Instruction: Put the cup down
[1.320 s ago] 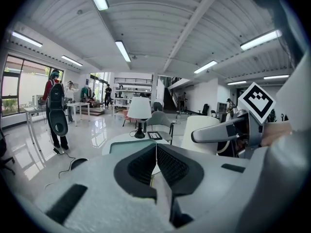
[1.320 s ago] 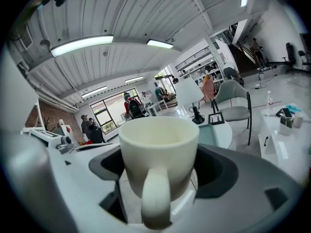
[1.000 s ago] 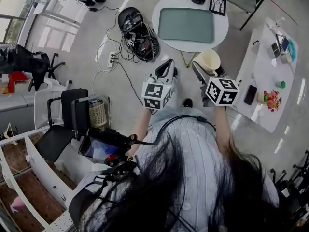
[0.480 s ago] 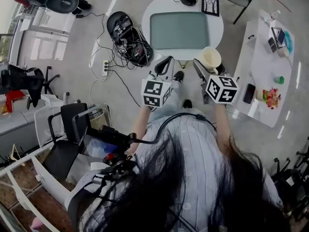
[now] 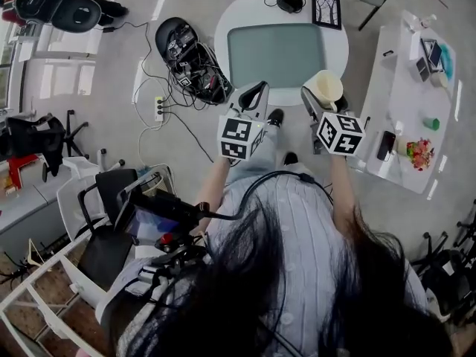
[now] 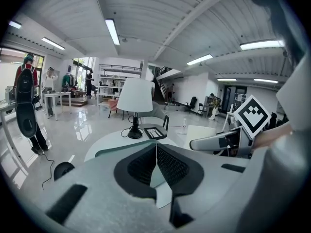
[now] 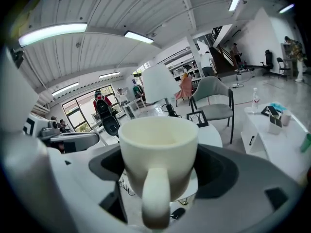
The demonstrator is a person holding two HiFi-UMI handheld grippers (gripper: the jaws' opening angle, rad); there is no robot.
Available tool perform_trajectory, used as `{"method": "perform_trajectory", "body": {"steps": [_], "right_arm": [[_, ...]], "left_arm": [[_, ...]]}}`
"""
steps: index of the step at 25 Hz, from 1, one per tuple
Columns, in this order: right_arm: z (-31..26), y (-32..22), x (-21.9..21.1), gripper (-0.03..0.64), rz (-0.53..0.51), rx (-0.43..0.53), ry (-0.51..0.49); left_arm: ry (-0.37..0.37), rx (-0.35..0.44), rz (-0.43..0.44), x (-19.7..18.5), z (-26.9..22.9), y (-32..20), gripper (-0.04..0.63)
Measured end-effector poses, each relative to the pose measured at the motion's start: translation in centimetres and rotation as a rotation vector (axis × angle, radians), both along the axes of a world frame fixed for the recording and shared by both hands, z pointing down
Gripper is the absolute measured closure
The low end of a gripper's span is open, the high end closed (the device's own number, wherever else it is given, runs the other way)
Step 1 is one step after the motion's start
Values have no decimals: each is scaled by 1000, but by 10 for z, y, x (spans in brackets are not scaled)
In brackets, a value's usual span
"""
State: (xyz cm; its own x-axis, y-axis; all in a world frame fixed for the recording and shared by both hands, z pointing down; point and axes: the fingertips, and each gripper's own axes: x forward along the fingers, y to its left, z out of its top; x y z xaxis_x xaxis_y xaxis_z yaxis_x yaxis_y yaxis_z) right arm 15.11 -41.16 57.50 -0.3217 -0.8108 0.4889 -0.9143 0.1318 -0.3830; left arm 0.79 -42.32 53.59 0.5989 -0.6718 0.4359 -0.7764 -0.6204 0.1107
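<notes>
Head view: you are holding the cup in the right hand-held gripper, lifted out in front of you and showing against the near right rim of the round white bench. It is not resting on anything.

Right gripper view: the jaws are clamping the cup's body from both sides. The cup is riding upright, mouth up, with its handle pointing back toward you. Nothing is showing inside it.

The left hand-held gripper is hanging just left of the right one, apart from the cup. Left gripper view: its jaws are pressed together with nothing between them.

Step in hand, as I judge it: you are carrying the cup toward a resting place, and the put-down is not yet done.

The next move is calling for a reach farther over the round bench. A grey-green mat is taking the middle and a framed picture is standing at the far edge, so you are choosing between the mat and the bare rim. Lower the cup level until its base seats, and only then spread the jaws.
</notes>
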Motion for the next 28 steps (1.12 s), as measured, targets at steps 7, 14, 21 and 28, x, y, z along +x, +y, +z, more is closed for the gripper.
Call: {"method": "perform_trajectory", "body": {"steps": [7,14,21,28], "right_arm": [[36,-33,4,219,36,-43,51],[71,-57,3,218,26,-108,101],[107,-69,5,218,-7,-191,167],[125,-78,5,218,-14,-226,188]], "left_arm": [[1,-43,54,7,18,-30,577],[0,-60,101,18,29,-52,577],[-1,-64,118,24,30,-68,578],[-9,-83,101,15,37,-73,577]]}}
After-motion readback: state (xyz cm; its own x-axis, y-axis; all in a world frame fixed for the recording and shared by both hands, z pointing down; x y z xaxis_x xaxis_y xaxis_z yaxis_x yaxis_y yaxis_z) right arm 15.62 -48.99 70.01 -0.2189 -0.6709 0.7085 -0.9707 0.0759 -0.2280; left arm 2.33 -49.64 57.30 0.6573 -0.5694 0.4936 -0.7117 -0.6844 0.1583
